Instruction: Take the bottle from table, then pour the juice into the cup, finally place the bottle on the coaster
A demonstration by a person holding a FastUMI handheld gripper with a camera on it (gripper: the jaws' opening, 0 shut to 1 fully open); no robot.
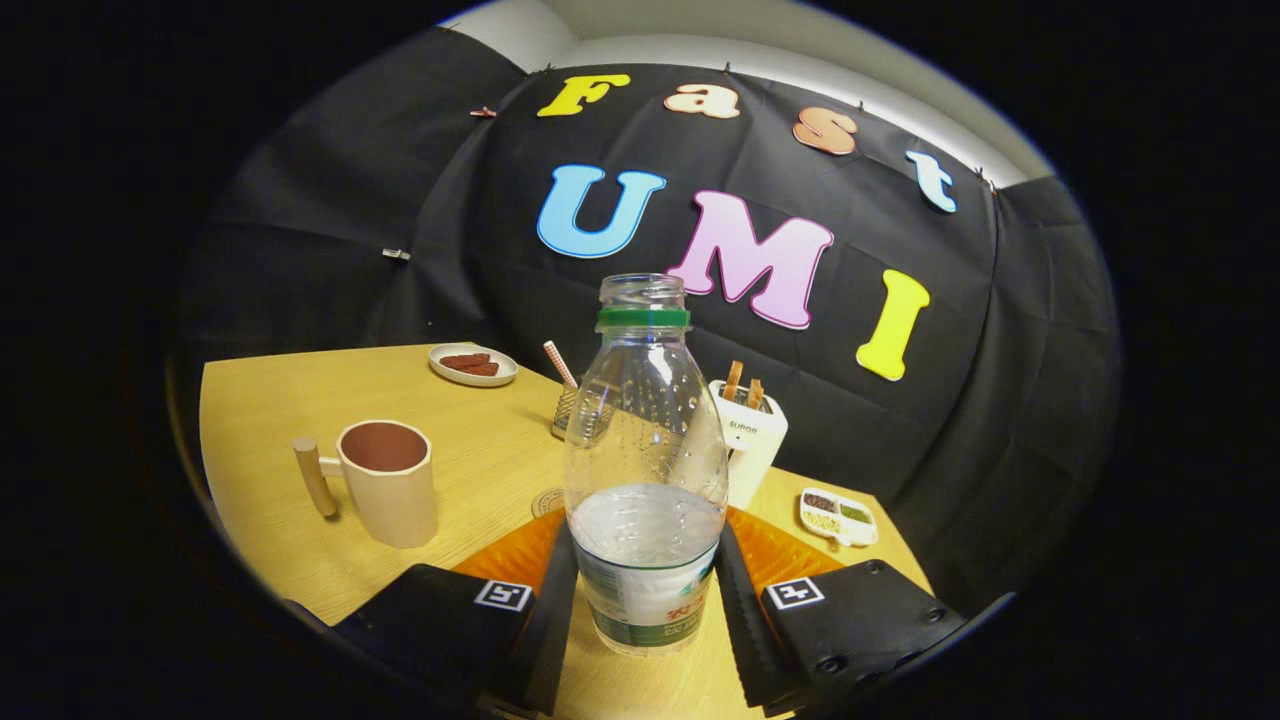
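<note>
A clear plastic bottle (pixel 645 430) with a green neck ring and no cap stands upright between my fingers. Whitish juice fills roughly its lower third. My gripper (pixel 645 560) is shut on the bottle's lower, labelled part, with the black fingers (pixel 553 610) pressing on both sides. A beige cup (pixel 388 482) with a wooden handle stands on the table ahead and to the left of the fingers; its inside looks dark brown. Just behind the left finger, a small round coaster (pixel 546 500) lies flat, partly hidden by the bottle.
On the wooden table (pixel 270 400), behind the bottle, are a mesh holder with a striped straw (pixel 566 405) and a white box holding sticks (pixel 752 440). A plate of brown pieces (pixel 472 365) sits far back left. A small tray of grains (pixel 838 515) lies to the right.
</note>
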